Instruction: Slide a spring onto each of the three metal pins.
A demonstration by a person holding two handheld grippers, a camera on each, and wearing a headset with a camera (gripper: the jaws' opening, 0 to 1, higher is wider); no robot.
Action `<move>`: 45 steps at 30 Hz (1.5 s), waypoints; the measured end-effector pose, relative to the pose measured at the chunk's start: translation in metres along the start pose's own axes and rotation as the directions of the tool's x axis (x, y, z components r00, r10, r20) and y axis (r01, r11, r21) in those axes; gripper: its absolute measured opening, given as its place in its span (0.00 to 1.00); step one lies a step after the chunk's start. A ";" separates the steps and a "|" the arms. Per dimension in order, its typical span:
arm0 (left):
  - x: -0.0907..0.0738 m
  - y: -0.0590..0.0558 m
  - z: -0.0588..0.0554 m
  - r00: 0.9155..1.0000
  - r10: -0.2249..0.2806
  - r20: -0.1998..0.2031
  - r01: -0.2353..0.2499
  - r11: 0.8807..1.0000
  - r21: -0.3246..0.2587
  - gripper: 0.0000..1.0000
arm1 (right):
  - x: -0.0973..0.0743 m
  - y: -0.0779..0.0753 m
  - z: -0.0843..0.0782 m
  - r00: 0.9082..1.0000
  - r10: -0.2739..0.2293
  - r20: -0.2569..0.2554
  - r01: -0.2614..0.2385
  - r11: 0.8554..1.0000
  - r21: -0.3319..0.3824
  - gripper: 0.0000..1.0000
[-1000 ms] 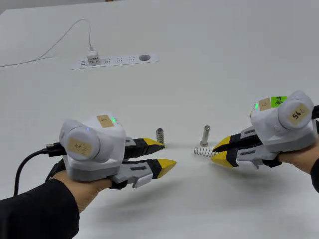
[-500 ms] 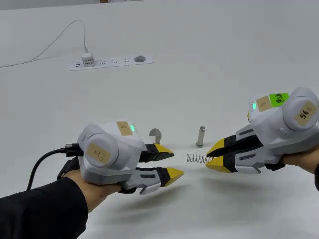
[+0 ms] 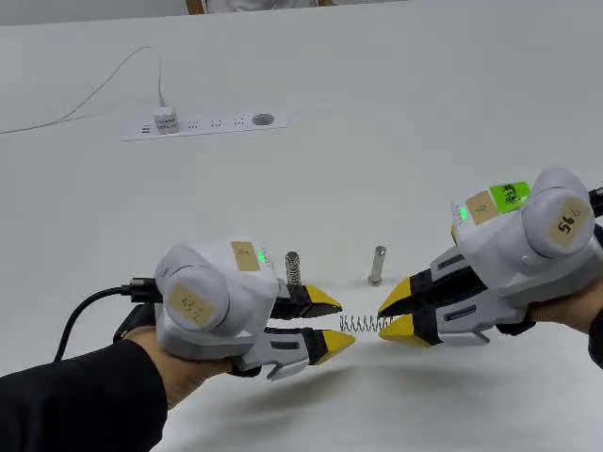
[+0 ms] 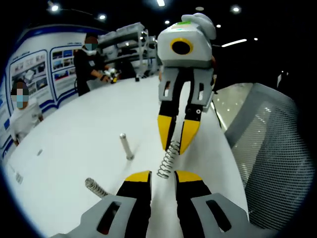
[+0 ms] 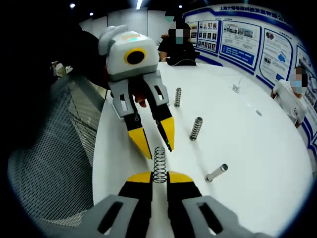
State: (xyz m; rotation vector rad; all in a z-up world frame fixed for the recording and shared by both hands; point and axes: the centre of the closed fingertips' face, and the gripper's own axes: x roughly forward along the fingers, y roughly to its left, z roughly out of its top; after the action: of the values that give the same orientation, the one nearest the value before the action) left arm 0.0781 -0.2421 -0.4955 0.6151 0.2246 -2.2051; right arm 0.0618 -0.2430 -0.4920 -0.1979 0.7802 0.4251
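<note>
My right gripper is shut on one end of a thin loose spring, held level above the white table. The spring's free end reaches in between the tips of my left gripper, whose jaws stand open around it. In the right gripper view the spring rises from my right gripper. Behind the grippers a bare metal pin stands upright. To its left is a pin with a spring on it. The right gripper view shows two sprung pins and the bare pin.
A white power strip with a plugged charger and cable lies at the far left of the table. A mesh chair stands off the table's edge. People stand beyond the far side of the table.
My right gripper has lifted the spring off the table and carried it left. The left gripper has moved right to meet it, so the spring's end now lies between its tips.
</note>
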 end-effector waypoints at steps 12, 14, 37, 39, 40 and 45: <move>0.002 -0.008 -0.001 0.999 -0.032 -0.010 0.032 0.999 0.034 0.12 | -0.007 0.007 0.012 1.000 0.005 -0.010 -0.005 1.000 -0.028 0.12; 0.002 -0.008 -0.001 0.999 -0.032 -0.010 0.033 0.999 0.031 0.12 | -0.008 0.008 0.015 1.000 0.002 -0.006 -0.002 0.999 -0.035 0.12; 0.003 -0.008 0.009 0.999 -0.024 0.036 0.026 0.999 -0.039 0.10 | -0.010 0.004 0.053 0.994 -0.035 0.099 0.042 0.997 -0.065 0.12; 0.004 -0.009 0.012 0.998 -0.025 0.054 0.029 0.997 -0.073 0.10 | -0.009 0.004 0.055 0.993 -0.038 0.107 0.045 0.997 -0.065 0.12; 0.004 -0.009 0.012 0.998 -0.025 0.060 0.030 0.996 -0.087 0.10 | -0.009 0.004 0.056 0.993 -0.038 0.109 0.045 0.997 -0.062 0.12; 0.005 -0.008 0.012 0.996 -0.021 0.086 0.032 0.991 -0.131 0.10 | -0.009 0.002 0.055 0.993 -0.051 0.111 0.056 0.998 -0.042 0.13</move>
State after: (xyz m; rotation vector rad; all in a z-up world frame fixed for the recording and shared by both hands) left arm 0.0649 -0.2440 -0.4882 0.4476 0.3335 -2.2158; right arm 0.0902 -0.2261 -0.4475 -0.2352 0.6566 0.3995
